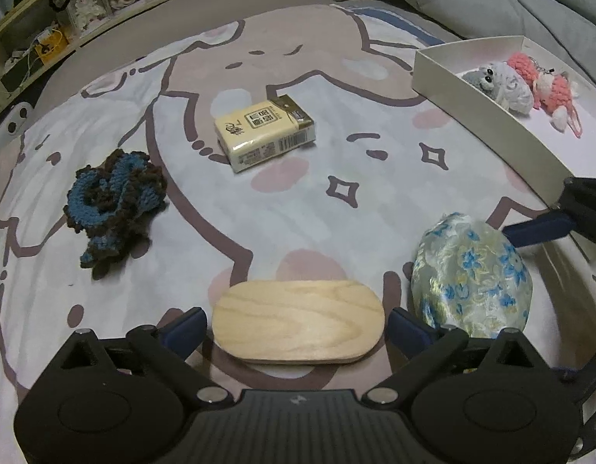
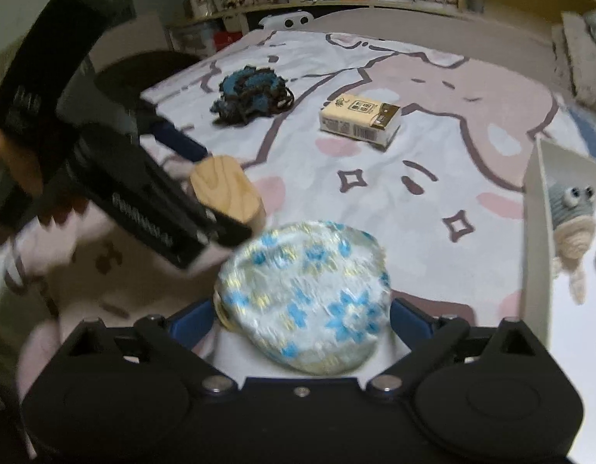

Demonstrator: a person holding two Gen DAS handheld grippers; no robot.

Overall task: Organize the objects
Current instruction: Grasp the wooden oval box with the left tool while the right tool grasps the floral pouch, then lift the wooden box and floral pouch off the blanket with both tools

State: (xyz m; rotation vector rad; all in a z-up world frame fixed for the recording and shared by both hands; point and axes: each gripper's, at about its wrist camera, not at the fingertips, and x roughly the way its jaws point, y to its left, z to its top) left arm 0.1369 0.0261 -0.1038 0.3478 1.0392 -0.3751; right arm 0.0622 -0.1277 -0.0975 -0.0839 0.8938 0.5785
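Left wrist view shows the bed (image 1: 104,309) with a white box (image 1: 472,116) holding two knitted toys (image 1: 506,85); four things remain outside. The floral pouch (image 2: 302,301) sits between the right gripper (image 2: 302,321) open jaws. The wooden oval (image 1: 298,324), long axis crosswise, lies between the left gripper (image 1: 296,323) open jaws.

Your white box (image 1: 472,89) runs off the right edge in both views, so its far end is cut off. Your right-wrist view is motion-blurred: left gripper (image 2: 205,189) smeared, contact with the wooden block (image 2: 224,189) unreadable. Shelf items (image 1: 85,4) are too small to identify. Pack's (image 1: 265,131) print is illegible.
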